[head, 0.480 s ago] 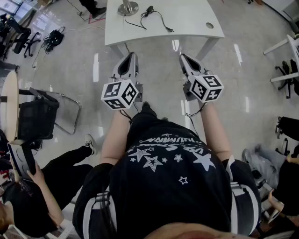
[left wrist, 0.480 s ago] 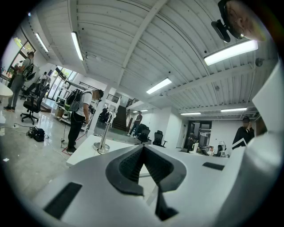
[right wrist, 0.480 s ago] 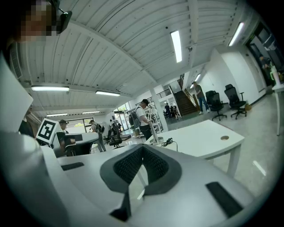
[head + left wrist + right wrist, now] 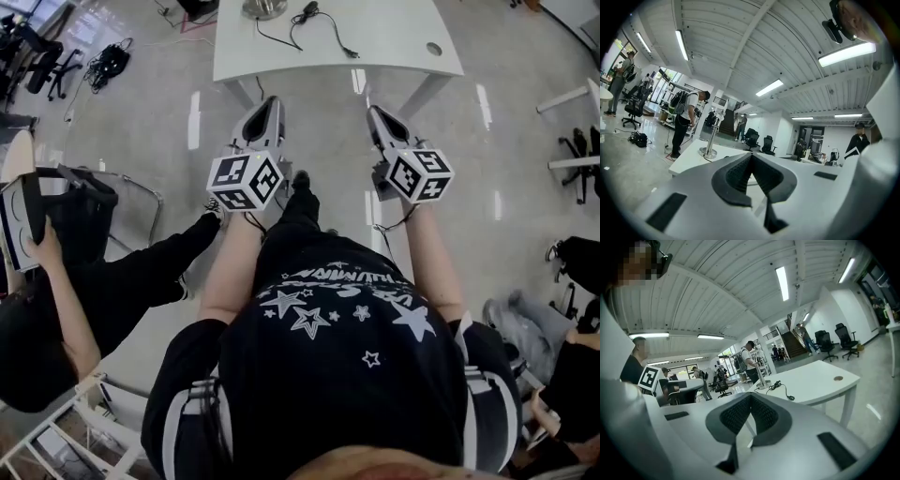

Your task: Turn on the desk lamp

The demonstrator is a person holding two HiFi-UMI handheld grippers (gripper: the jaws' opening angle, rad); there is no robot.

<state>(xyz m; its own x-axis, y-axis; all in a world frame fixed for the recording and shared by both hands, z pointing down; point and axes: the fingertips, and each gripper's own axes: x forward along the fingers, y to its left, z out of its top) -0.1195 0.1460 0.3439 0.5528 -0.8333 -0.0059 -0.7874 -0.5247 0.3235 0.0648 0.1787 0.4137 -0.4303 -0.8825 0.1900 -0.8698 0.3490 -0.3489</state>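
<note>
Both tools are held side by side over the floor, near side of the white tabletop [image 4: 394, 47], pointing at it and not touching it. L tool [image 4: 270, 103]: jaws closed tip to tip, nothing btwn them. R tool [image 4: 374, 112]: same, pads meet at the tip, empty.

Desk lamp [image 4: 263, 8] stands at the tabletop's far left; only its round metal base shows in head view. L tool's view shows the base plus a thin upright pole [image 4: 711, 139]. A black cable [image 4: 322, 26] w/ a small inline block trails right from the lamp across the top. Round grommet hole [image 4: 432, 48] sits far right on the tabletop.

Around: a standing person w/ backpack [image 4: 683, 123] is just behind the lamp, beyond the tabletop. Seated person [image 4: 103, 291] at near left holds a white device [image 4: 21, 225]. Metal chair frame [image 4: 141, 202] is beside them. Cable pile [image 4: 108, 62] lies on the floor far left, office chairs [image 4: 37, 52] beyond it.
</note>
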